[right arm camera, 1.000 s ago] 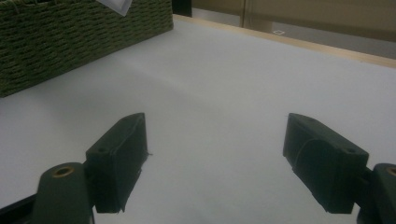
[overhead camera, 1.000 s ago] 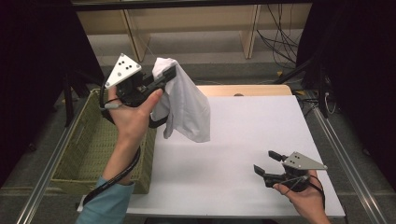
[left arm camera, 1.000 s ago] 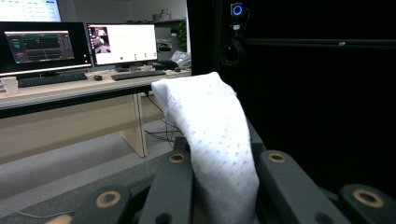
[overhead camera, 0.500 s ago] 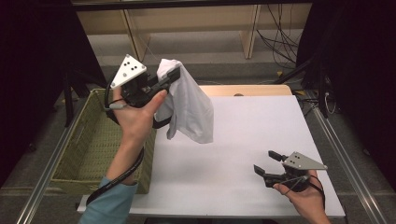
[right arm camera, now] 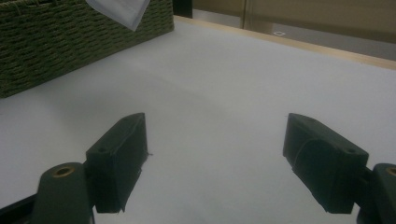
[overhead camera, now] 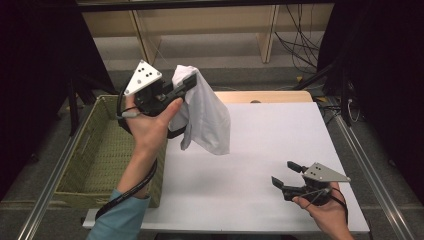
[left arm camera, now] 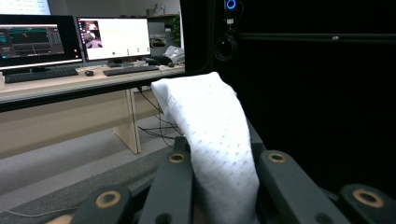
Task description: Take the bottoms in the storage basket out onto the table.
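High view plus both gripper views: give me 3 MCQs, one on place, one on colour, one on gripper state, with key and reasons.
1. Where is the white cloth?
A. Flat on the table
B. Hanging in the air from the left gripper
C. Inside the basket

2. What colour is the woven basket?
A. Green
B. Red
C. Blue

3. How does the right gripper stand?
A. Shut on the cloth
B. Shut on nothing
C. Open, holding nothing

Key:
1 B, the left gripper pinches the cloth's top and its lower edge hangs above the white table.
2 A, its weave reads olive green in the high view and the right gripper view.
3 C, the right gripper view shows its jaws wide apart over bare table.
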`<action>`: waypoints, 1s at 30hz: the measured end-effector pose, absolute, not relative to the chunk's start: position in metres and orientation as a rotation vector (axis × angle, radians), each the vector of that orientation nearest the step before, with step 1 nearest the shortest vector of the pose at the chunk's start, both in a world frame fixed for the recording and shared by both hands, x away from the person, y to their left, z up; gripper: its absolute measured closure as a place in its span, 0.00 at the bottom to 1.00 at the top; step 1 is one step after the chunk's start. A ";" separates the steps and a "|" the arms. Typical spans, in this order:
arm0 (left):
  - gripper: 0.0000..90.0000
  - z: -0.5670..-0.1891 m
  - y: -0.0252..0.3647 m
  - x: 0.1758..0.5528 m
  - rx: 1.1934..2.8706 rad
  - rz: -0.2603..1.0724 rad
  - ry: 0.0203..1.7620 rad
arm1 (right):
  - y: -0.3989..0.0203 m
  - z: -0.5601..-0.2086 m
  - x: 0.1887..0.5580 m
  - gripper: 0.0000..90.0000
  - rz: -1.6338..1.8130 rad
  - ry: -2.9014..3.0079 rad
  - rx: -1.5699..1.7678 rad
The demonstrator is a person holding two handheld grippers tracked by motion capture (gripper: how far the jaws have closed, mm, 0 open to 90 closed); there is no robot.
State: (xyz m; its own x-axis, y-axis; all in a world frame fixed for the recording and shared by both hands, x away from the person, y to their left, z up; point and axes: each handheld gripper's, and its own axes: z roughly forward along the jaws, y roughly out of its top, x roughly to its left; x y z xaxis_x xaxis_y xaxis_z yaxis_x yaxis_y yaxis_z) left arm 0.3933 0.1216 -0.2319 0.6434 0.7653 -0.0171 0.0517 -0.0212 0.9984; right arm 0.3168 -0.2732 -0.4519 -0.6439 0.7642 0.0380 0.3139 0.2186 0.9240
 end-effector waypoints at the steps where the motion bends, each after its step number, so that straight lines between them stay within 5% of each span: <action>1: 0.89 -0.232 0.121 0.393 1.503 0.651 0.715 | -0.273 -0.452 0.317 0.26 1.414 2.070 0.996; 30: 0.89 -0.245 0.099 0.397 1.564 0.627 0.692 | -0.274 -0.451 0.316 0.26 1.407 2.075 0.990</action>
State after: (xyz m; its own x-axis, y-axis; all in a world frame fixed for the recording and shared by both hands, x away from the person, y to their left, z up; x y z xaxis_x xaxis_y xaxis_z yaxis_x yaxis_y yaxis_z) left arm 0.3969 0.0987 -0.2447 0.6724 0.7402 0.0008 0.0736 -0.0680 0.9950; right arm 0.3165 -0.2740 -0.4515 -0.6457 0.7629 0.0324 0.3125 0.2253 0.9228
